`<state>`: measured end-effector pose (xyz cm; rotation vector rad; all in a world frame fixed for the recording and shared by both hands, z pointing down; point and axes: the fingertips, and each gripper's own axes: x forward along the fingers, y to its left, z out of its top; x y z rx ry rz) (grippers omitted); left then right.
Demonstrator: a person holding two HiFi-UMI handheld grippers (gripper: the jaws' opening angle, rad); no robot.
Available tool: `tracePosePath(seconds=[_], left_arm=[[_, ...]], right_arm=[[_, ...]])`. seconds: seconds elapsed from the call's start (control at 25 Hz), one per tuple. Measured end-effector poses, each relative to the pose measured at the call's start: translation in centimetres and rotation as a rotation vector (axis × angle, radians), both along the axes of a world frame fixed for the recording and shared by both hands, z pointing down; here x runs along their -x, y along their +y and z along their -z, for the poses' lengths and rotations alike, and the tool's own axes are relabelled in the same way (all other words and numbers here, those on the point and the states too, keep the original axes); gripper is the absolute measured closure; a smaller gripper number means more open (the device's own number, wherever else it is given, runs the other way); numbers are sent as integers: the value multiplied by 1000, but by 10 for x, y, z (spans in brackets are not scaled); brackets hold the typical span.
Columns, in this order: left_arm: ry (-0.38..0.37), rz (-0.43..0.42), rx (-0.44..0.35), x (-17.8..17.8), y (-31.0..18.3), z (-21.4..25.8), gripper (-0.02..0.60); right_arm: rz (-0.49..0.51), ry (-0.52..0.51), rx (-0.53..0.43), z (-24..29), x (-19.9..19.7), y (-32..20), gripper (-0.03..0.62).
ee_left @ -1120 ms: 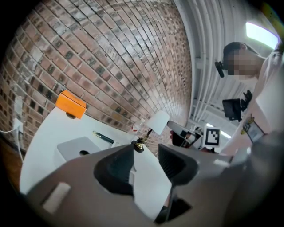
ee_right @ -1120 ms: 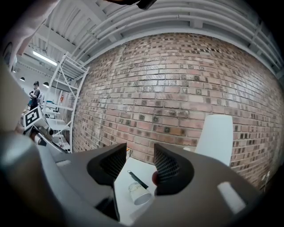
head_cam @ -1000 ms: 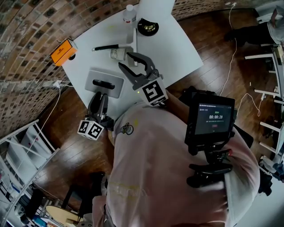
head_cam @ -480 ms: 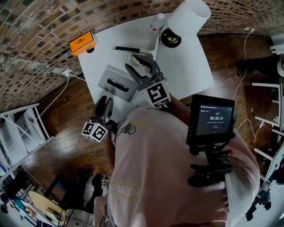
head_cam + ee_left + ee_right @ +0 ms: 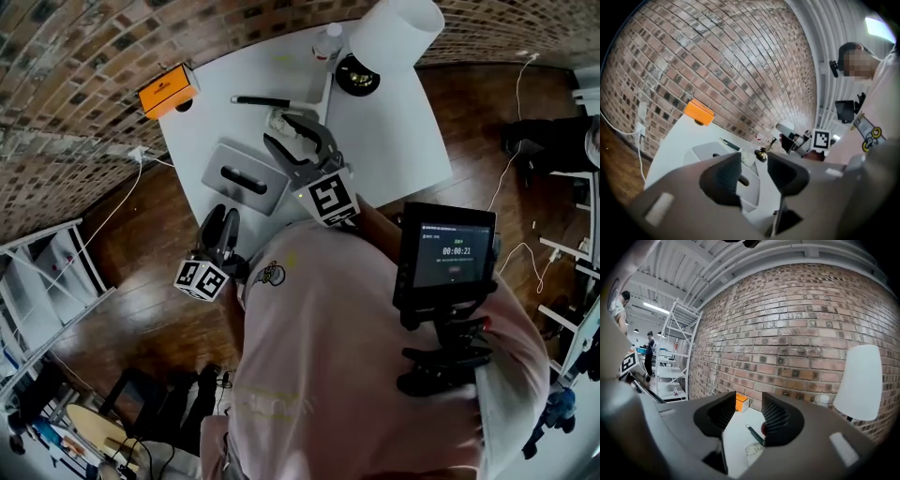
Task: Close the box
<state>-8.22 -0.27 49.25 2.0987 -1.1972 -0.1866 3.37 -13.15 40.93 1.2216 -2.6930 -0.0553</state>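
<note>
Grey box (image 5: 246, 178) lies flat on the tabletop (image 5: 384, 112), lid state unclear. Left hand-held gripper (image 5: 753, 163) and right hand-held gripper (image 5: 743, 409) hover nearby, likely to reach it; both empty, jaws narrowly apart.

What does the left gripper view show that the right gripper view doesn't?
Left only: the grey flat box with a dark handle, lying just ahead of the jaws. Right only: the white metal shelving rack and the people standing far off beside it. Both: the orange cardboard box, the black pen, the white table and the brick wall.
</note>
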Motion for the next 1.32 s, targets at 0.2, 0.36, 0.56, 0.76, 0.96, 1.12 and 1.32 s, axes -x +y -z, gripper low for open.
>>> tracePosePath(seconds=[0.2, 0.36, 0.56, 0.76, 0.96, 1.12, 1.32], left_arm=[[-11, -20, -8, -8, -5, 6, 431], [-14, -20, -6, -8, -4, 5, 431], [-14, -14, -4, -7, -1, 5, 431], [-17, -15, -11, -6, -2, 7, 431], [-21, -33, -22, -11, -1, 9, 431], [-15, -30, -23, -8, -1, 6, 431], [-10, -23, -18, 0, -1, 0, 431]], right_arm=[[10, -6, 29, -3, -1, 1, 413], [32, 5, 33, -6, 1, 2, 411], [22, 9, 40, -8, -1, 2, 411], [10, 10, 37, -7, -3, 1, 412], [11, 14, 31, -6, -2, 3, 411], [-4, 33, 25, -10, 0, 1, 413], [-15, 42, 36, -17, 3, 0, 411]])
